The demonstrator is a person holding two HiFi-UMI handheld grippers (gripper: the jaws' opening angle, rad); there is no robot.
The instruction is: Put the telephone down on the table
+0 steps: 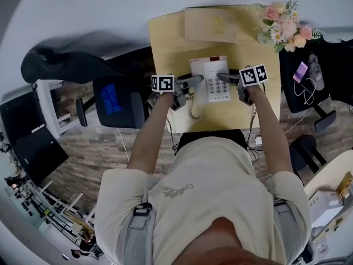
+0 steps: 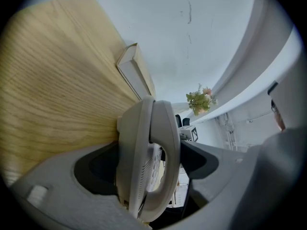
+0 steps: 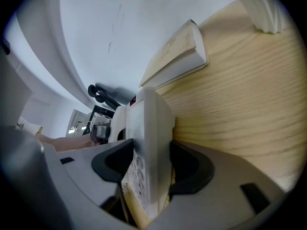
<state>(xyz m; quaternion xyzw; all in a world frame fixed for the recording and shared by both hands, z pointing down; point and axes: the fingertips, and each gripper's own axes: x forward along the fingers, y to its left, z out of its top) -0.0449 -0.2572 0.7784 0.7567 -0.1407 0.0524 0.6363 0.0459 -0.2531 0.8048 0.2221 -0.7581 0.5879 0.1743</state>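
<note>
The left gripper (image 2: 146, 166) is clamping the phone (image 1: 212, 79) by its handset (image 2: 168, 143) side. One jaw is sitting under the base on the table (image 1: 165, 43) side and the other is pressing on the handset's back, so base and handset are being squeezed together and the handset is being kept from slipping off. The right gripper (image 3: 151, 163) is pinching the opposite edge in the same way, one jaw on the keypad (image 3: 135, 170) face and one beneath. Both grippers are closed firmly on the phone, and neither is gaping.

With a jaw under each side, the phone is probably being carried level just over the table's middle rather than resting on it, though no view is showing the gap. Holding both edges is likely keeping it flat for a gentle set-down. The cord (image 1: 194, 110) is hanging in coils toward the table's near edge.

A book (image 1: 211, 25) is lying at the table's far edge, well apart from the phone. Flowers (image 1: 282, 25) are standing at the table's far right corner, so the wood below is looking free for the landing.
</note>
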